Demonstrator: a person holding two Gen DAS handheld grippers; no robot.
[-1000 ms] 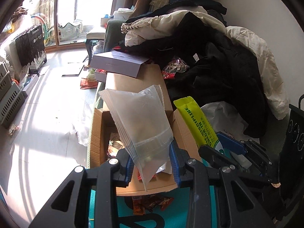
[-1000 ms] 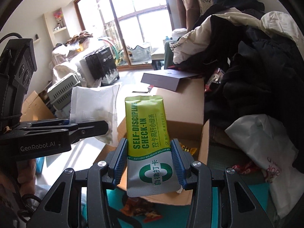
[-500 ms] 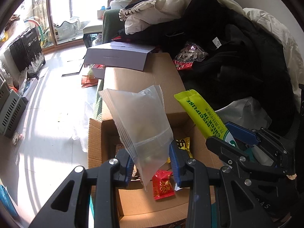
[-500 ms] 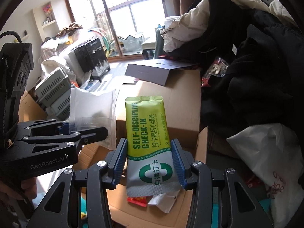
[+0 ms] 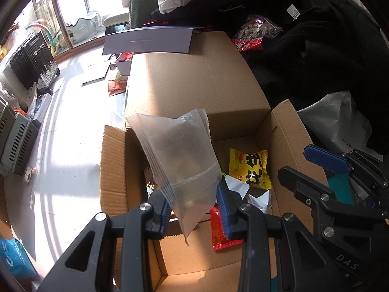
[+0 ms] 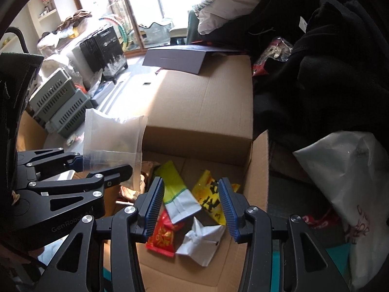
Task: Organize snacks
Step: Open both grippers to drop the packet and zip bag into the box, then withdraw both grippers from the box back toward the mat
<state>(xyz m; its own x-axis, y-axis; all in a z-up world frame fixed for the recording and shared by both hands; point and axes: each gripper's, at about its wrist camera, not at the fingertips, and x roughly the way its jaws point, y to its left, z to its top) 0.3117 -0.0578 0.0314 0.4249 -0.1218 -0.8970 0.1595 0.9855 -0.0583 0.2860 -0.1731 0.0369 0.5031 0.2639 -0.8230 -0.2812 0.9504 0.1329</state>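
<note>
My left gripper (image 5: 192, 194) is shut on a clear plastic snack packet (image 5: 180, 155), held upright over the left side of an open cardboard box (image 5: 114, 170). Beside it, my right gripper (image 6: 190, 187) stands open and empty above the same box (image 6: 257, 170). A green and white packet (image 6: 175, 189) lies in the box below the open jaws, touching neither pad. Around it lie a yellow packet (image 6: 209, 194), a red packet (image 6: 163, 236) and a crumpled white packet (image 6: 201, 241). The right wrist view shows the left gripper (image 6: 104, 164) and its clear packet (image 6: 111, 136) at the left.
The box's big rear flap (image 5: 194, 77) slopes away behind the opening, with a purple folder (image 5: 148, 41) at its far end. Black clothes (image 5: 316, 48) and a white plastic bag (image 6: 340, 170) crowd the right. Grey crates (image 6: 58, 102) stand on the floor at the left.
Both grippers have sunk toward the box and tilted down. The right gripper has let go of the green packet, which now lies inside the box. The left still holds the clear packet.
</note>
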